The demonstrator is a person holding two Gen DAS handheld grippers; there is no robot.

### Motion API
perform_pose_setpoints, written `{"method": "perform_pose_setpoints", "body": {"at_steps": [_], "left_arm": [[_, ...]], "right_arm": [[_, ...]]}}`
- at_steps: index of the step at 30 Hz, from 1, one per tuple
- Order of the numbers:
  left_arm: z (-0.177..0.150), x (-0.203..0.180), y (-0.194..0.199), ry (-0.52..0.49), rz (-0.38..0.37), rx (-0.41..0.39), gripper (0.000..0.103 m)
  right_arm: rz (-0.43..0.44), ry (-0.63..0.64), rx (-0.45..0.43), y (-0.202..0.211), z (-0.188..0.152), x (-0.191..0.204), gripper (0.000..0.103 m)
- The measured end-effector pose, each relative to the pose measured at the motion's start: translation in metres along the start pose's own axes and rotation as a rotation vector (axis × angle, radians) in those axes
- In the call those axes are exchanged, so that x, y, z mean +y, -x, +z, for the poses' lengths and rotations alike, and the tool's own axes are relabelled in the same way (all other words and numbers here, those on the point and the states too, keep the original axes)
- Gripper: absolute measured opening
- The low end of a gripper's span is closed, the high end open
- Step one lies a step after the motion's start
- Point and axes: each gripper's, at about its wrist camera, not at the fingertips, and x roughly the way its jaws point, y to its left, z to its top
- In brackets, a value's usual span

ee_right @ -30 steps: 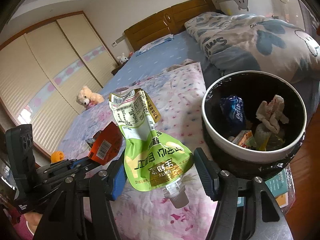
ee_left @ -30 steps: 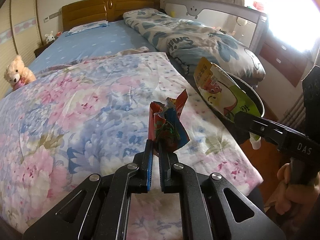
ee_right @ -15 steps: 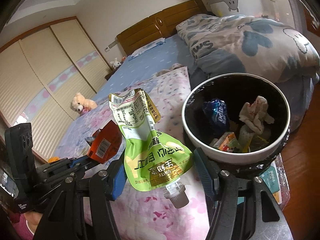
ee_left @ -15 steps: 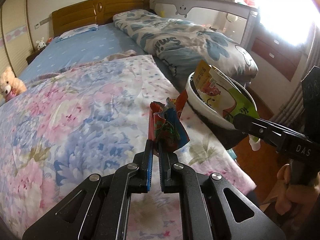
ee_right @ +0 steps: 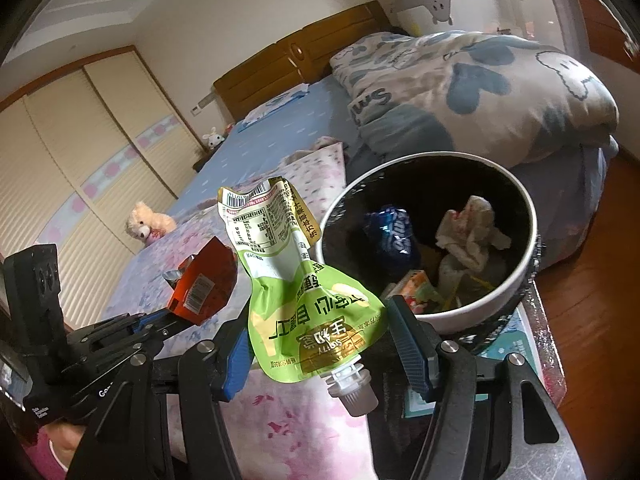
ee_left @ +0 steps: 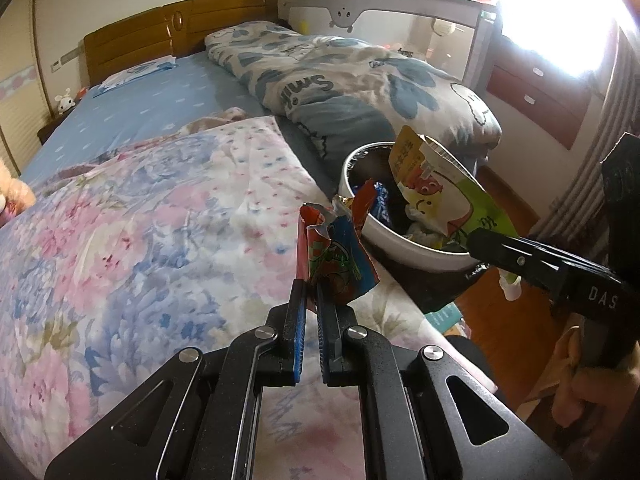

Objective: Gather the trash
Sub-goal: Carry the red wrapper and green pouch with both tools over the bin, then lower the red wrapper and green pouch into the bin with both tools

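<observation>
"DAS" on right gripper (ee_left: 476, 240), green pouch (ee_right: 308, 300) barcode

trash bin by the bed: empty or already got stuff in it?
Partly filled. The trash bin already holds a crumpled tissue, a blue wrapper and other packaging at the bottom.

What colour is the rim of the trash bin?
White rim, black inside; the right wrist view shows it best.

"DAS" stands in white letters on the right gripper's black arm (ee_left: 600, 298) at the right of the left wrist view. "Smile" is partly readable on the folded grey-blue duvet (ee_left: 316, 86). The green spout pouch (ee_right: 316, 312) carries Chinese characters, upside down, and a barcode with nutrition table near its top.
</observation>
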Motion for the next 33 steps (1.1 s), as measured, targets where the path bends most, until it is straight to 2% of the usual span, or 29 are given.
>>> {"method": "perform_pose_setpoints", "body": {"at_steps": [33], "left_arm": [[0.035, -0.043, -0.027, -0.077, -0.042, 0.003, 0.005]], "right_arm": [[-0.081, -0.045, -0.024, 0.007, 0.028, -0.045, 0.063]]}}
